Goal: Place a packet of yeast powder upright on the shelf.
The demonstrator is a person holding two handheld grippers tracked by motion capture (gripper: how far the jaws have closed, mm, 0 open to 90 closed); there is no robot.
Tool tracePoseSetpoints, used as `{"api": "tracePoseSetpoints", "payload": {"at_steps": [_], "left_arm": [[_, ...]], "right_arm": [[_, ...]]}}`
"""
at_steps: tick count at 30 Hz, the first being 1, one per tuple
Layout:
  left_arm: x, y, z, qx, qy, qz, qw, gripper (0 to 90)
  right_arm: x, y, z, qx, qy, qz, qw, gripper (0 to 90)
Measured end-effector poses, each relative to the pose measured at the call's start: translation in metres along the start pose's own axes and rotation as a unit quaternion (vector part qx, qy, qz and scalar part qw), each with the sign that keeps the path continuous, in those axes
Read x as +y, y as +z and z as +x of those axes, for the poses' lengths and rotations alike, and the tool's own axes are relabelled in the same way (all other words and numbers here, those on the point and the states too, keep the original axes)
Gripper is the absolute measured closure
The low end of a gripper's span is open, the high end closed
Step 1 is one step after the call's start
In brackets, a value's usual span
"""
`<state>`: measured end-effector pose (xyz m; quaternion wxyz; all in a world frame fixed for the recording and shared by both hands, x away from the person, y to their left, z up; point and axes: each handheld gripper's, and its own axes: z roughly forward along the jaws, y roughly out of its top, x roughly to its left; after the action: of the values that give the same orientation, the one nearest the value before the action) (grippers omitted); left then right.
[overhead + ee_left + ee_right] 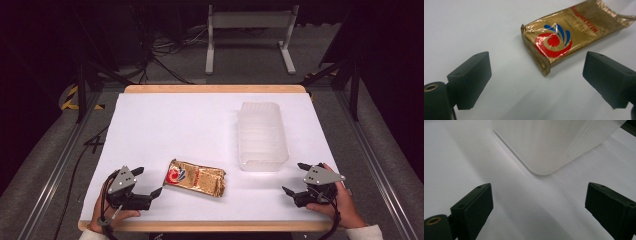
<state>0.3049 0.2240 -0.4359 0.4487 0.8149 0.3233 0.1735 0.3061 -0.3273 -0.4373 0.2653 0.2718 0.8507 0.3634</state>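
We have the left claw (148, 182) spread wide and empty at the near left edge of the surface (165, 125), jaws aimed at the packet (195, 178); it lies flat just beside that claw, near the front edge, untouched; in the left gripper view the packet (564, 37) sits ahead of the gap, a little toward the right jaw, its short crimped end nearest us; that looks to us like a line-up for a grab. Gold foil, crinkled and shiny, a slim brick with a red and blue swirl. Over on the right, our right claw (296, 178) is open too, holding nothing, parked just short of the tub (262, 135); probably waiting its turn. The tub is frosted plastic, ribbed walls, rounded corners, long side running away from us; it stands clear of the packet.
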Motion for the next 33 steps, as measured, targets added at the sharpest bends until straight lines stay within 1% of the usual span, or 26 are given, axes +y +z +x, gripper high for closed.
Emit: {"api": "tracePoseSetpoints", "payload": {"at_steps": [2, 4, 5, 6, 7, 8, 10, 12, 14, 16, 17, 18, 19, 20, 21, 22, 23, 24, 25, 27, 28, 29, 30, 31, 33], "left_arm": [[0.004, 0.002, -0.002, 0.002, 0.007, 0.003, 1.0, 6.8], [0.007, 0.004, -0.003, -0.008, 0.011, 0.001, 0.9999, 6.6], [0.009, 0.005, -0.004, -0.006, 0.018, 0.005, 0.9998, 6.8], [0.011, 0.006, -0.005, -0.012, 0.019, 0.004, 0.9997, 7.1], [0.014, 0.007, -0.005, -0.022, 0.022, 0.004, 0.9995, 7.8], [0.016, 0.007, -0.006, -0.025, 0.027, 0.002, 0.9993, 8.1], [0.022, 0.009, -0.004, -0.047, 0.029, -0.001, 0.9985, 8.2], [0.029, 0.012, -0.005, -0.052, 0.031, 0.0, 0.9981, 8.5], [0.037, 0.019, -0.006, -0.066, 0.039, 0.005, 0.9971, 10.7], [0.045, 0.026, -0.01, -0.07, 0.052, 0.013, 0.9961, 11.0], [0.05, 0.03, -0.013, -0.075, 0.061, 0.018, 0.9952, 12.7], [0.055, 0.035, -0.015, -0.085, 0.067, 0.019, 0.994, 13.1], [0.055, 0.035, -0.015, -0.085, 0.067, 0.019, 0.994, 14.8], [0.067, 0.048, -0.022, -0.102, 0.083, 0.031, 0.9908, 16.9], [0.067, 0.048, -0.022, -0.102, 0.083, 0.031, 0.9908, 18.1], [0.07, 0.051, -0.024, -0.107, 0.088, 0.032, 0.9899, 18.1], [0.076, 0.057, -0.027, -0.117, 0.09, 0.033, 0.9884, 19.2], [0.08, 0.061, -0.029, -0.123, 0.095, 0.033, 0.9873, 21.6], [0.088, 0.069, -0.035, -0.131, 0.113, 0.037, 0.9843, 22.8], [0.097, 0.079, -0.04, -0.146, 0.13, 0.046, 0.9796, 25.3], [0.101, 0.084, -0.043, -0.152, 0.136, 0.048, 0.9778, 25.6], [0.105, 0.09, -0.046, -0.152, 0.143, 0.057, 0.9763, 26.4], [0.107, 0.095, -0.049, -0.149, 0.15, 0.067, 0.975, 29.3], [0.11, 0.1, -0.051, -0.153, 0.158, 0.071, 0.9728, 29.9], [0.114, 0.11, -0.053, -0.165, 0.161, 0.077, 0.9701, 31.5]], "right_arm": [[0.0, 0.0, 0.0, 0.0, -0.001, -0.001, 1.0, 8.6], [0.001, -0.001, 0.001, 0.001, -0.002, -0.004, 1.0, 8.4], [0.001, -0.001, 0.001, 0.004, 0.0, -0.005, 1.0, 8.4], [0.001, -0.001, 0.002, 0.004, 0.001, -0.006, 1.0, 8.5], [0.002, -0.001, 0.002, 0.004, 0.001, -0.004, 1.0, 8.4], [0.001, -0.001, 0.002, 0.005, -0.001, -0.004, 1.0, 8.4], [0.0, -0.001, 0.003, 0.005, 0.002, -0.002, 1.0, 8.5], [0.0, -0.001, 0.003, 0.006, 0.005, -0.001, 1.0, 8.4], [-0.001, -0.002, 0.002, 0.006, 0.005, -0.003, 1.0, 8.4], [-0.001, -0.002, 0.002, 0.006, 0.005, -0.002, 1.0, 8.5], [-0.001, -0.002, 0.002, 0.007, 0.005, -0.002, 1.0, 8.4], [-0.002, -0.001, 0.002, 0.007, 0.004, -0.001, 1.0, 8.4], [-0.002, -0.001, 0.002, 0.007, 0.003, 0.0, 1.0, 8.5], [-0.002, -0.001, 0.003, 0.007, 0.003, 0.001, 1.0, 8.5], [-0.002, -0.001, 0.003, 0.007, 0.003, 0.001, 1.0, 8.5], [-0.002, -0.001, 0.003, 0.007, 0.004, 0.001, 1.0, 8.4], [-0.002, -0.001, 0.003, 0.008, 0.005, 0.002, 1.0, 8.5], [-0.001, 0.0, 0.004, 0.009, 0.002, 0.003, 1.0, 8.5], [-0.001, 0.0, 0.004, 0.009, 0.0, 0.002, 1.0, 8.5], [0.0, 0.0, 0.005, 0.011, -0.001, 0.003, 0.9999, 8.5], [-0.001, 0.001, 0.005, 0.011, -0.002, 0.003, 0.9999, 8.5], [-0.001, 0.001, 0.005, 0.011, -0.001, 0.005, 0.9999, 8.5], [-0.001, 0.001, 0.005, 0.011, 0.001, 0.005, 0.9999, 8.5], [-0.001, 0.002, 0.005, 0.011, 0.001, 0.006, 0.9999, 8.5], [-0.002, 0.002, 0.006, 0.013, -0.002, 0.011, 0.9999, 8.6]]}}
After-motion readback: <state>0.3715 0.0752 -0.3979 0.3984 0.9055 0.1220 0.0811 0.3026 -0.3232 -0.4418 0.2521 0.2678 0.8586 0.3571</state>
